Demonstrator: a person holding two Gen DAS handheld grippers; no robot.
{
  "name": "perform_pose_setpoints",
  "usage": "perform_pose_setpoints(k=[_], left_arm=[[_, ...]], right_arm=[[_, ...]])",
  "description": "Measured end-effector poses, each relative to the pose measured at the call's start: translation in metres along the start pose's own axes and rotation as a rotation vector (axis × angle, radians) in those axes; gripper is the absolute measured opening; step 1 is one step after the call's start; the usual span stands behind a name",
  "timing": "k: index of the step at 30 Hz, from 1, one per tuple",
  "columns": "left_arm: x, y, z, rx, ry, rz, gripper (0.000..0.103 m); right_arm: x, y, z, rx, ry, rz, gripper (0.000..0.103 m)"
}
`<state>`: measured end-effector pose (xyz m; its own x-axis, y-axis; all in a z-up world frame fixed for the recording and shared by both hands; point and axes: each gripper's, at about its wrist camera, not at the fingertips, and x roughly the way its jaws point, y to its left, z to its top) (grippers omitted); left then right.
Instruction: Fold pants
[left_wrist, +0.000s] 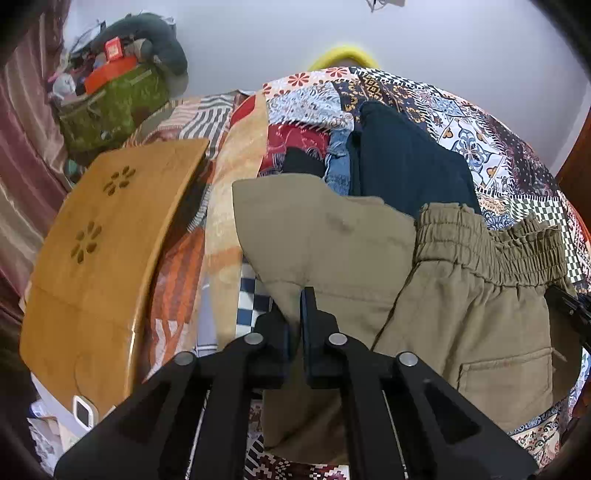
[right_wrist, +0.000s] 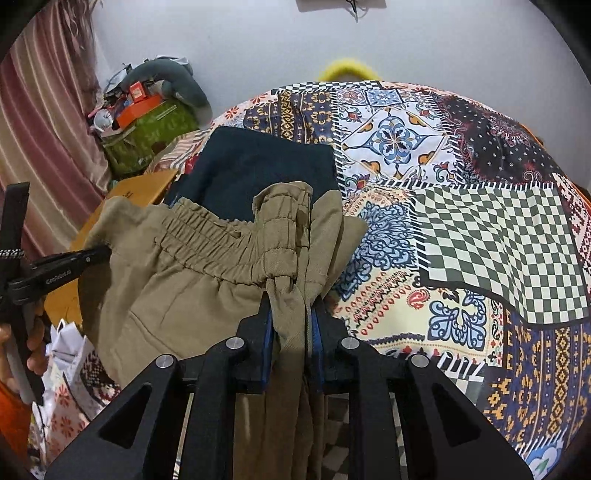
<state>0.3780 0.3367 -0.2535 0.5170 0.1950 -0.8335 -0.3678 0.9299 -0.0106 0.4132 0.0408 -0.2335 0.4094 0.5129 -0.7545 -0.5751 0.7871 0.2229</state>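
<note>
The khaki pants (right_wrist: 192, 273) hung between both tools above the patchwork bedspread (right_wrist: 480, 236); the right gripper (right_wrist: 291, 332) pinched the waistband end, the left gripper (left_wrist: 295, 325) clamped the fabric at nine o'clock, probably to keep the waist stretched for folding.

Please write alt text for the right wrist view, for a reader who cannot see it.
The right hand-held gripper is shut on the bunched waistband of khaki pants, held up over a patchwork bedspread. The left hand-held gripper grips the pants at the left edge, and a dark folded garment lies behind.
</note>
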Motion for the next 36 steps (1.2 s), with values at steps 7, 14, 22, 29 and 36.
perform_pose_setpoints(k=[7, 14, 22, 29, 36], left_arm=[[-0.026, 0.002, -0.017, 0.017, 0.019, -0.006, 0.03], [-0.129, -0.006, -0.03, 0.041, -0.111, -0.096, 0.031], [-0.287, -0.033, -0.065, 0.09, -0.377, -0.148, 0.031], [-0.397, -0.052, -0.128, 0.122, -0.594, -0.159, 0.031], [-0.455, -0.06, -0.191, 0.116, -0.729, -0.13, 0.056]], right_arm=[[-0.028, -0.001, -0.007, -0.01, 0.018, -0.019, 0.023], [-0.118, 0.014, -0.009, -0.036, -0.145, 0.023, 0.023], [-0.254, 0.07, -0.027, -0.149, -0.401, 0.072, 0.022], [-0.338, 0.116, -0.063, -0.233, -0.579, 0.105, 0.022], [-0.377, 0.143, -0.11, -0.217, -0.657, 0.116, 0.04]])
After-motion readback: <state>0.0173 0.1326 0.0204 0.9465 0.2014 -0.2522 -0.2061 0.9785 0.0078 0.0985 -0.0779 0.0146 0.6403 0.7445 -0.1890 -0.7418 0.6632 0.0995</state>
